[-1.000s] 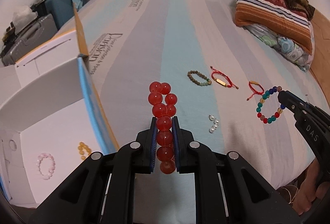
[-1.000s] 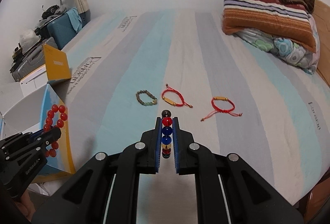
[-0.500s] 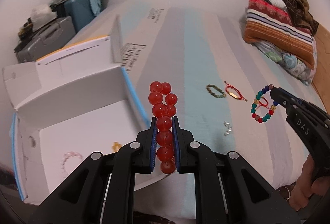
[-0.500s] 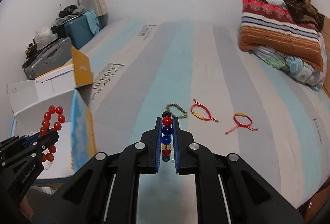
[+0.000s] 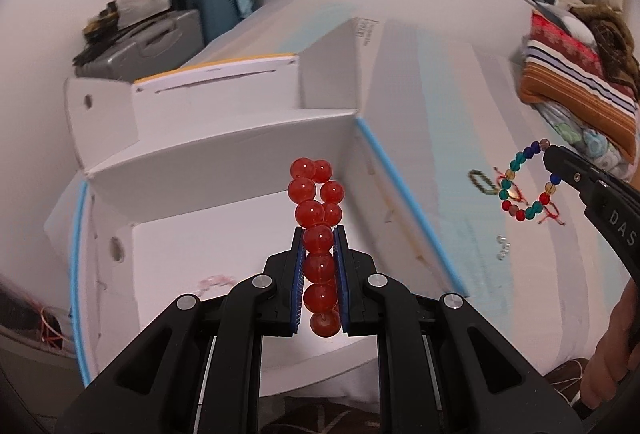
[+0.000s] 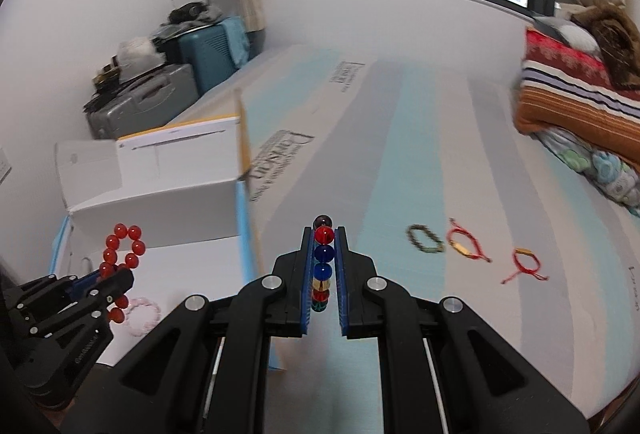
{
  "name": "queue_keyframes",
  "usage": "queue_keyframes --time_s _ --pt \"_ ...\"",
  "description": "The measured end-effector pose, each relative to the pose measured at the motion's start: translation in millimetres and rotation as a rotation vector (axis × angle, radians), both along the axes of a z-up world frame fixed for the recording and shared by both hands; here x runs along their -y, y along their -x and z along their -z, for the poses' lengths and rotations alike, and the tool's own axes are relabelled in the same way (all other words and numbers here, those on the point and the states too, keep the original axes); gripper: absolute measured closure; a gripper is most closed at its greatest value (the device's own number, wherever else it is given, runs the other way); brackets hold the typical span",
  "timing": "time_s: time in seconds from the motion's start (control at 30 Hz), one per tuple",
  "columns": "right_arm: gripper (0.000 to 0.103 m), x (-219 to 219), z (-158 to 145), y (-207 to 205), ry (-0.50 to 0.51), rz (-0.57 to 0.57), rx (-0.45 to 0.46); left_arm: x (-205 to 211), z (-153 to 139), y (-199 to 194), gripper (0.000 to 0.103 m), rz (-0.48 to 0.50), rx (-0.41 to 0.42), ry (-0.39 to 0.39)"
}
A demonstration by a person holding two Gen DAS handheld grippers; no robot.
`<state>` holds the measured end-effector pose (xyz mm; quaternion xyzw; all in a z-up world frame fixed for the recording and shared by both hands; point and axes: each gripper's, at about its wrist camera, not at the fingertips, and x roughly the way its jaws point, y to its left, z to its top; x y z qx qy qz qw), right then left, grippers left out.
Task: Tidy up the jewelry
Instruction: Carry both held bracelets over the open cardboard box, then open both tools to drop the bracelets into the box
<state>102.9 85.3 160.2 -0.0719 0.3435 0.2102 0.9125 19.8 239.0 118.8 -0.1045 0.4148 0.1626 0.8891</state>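
Note:
My left gripper (image 5: 319, 234) is shut on a red bead bracelet (image 5: 316, 202) and holds it above the open white box (image 5: 224, 162); it also shows in the right wrist view (image 6: 120, 254). My right gripper (image 6: 323, 234) is shut on a multicolour bead bracelet (image 6: 322, 262), which hangs in the air over the bed in the left wrist view (image 5: 524, 180). A pink bracelet (image 6: 142, 314) lies on the box floor. On the striped bed lie a green bead bracelet (image 6: 424, 239), two red cord bracelets (image 6: 466, 244) (image 6: 526, 264) and small pearl pieces (image 5: 502, 246).
The box has blue edges and an upright lid flap (image 6: 172, 150). Suitcases (image 6: 160, 98) stand by the wall at the back left. Striped pillows and bedding (image 6: 580, 102) lie at the bed's right. The bed's front edge is near me.
Both grippers have moved left. The left gripper with the red bracelet has come from over the bed to over the box. The right gripper has followed, nearer the box's blue edge.

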Motion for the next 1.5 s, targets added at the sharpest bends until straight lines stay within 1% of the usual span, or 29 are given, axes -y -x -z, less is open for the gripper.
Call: queue_keyframes --time_s 0.3,0.47,0.67,0.8,0.87,1.07,1.33,1.4,1.5 --pt "0.094 -69 13 21 0.020 -0.112 -0.014 -53 15 30 0.090 -0.104 -0.028 0.016" --pt "0.094 -104 27 30 0.044 -0.192 -0.028 -78 33 40 0.090 -0.163 -0.069 0.027" --pt "0.094 -135 55 36 0.072 -0.261 -0.094 -95 54 45 0.090 -0.206 -0.116 0.053" --pt "0.094 -145 76 34 0.098 -0.274 -0.147 -100 70 42 0.090 -0.197 -0.155 0.071" --pt "0.094 -148 85 32 0.115 -0.274 -0.159 -100 76 40 0.090 -0.195 -0.171 0.074" --pt "0.094 -154 104 26 0.151 -0.269 -0.203 -103 84 37 0.090 -0.201 -0.205 0.087" --pt "0.093 -159 121 23 0.196 -0.272 -0.240 -103 90 36 0.089 -0.208 -0.227 0.081" --pt "0.093 -158 123 25 0.202 -0.270 -0.244 -103 87 37 0.088 -0.222 -0.223 0.058" --pt "0.092 -156 120 29 0.194 -0.268 -0.226 -103 79 39 0.088 -0.229 -0.209 0.058"
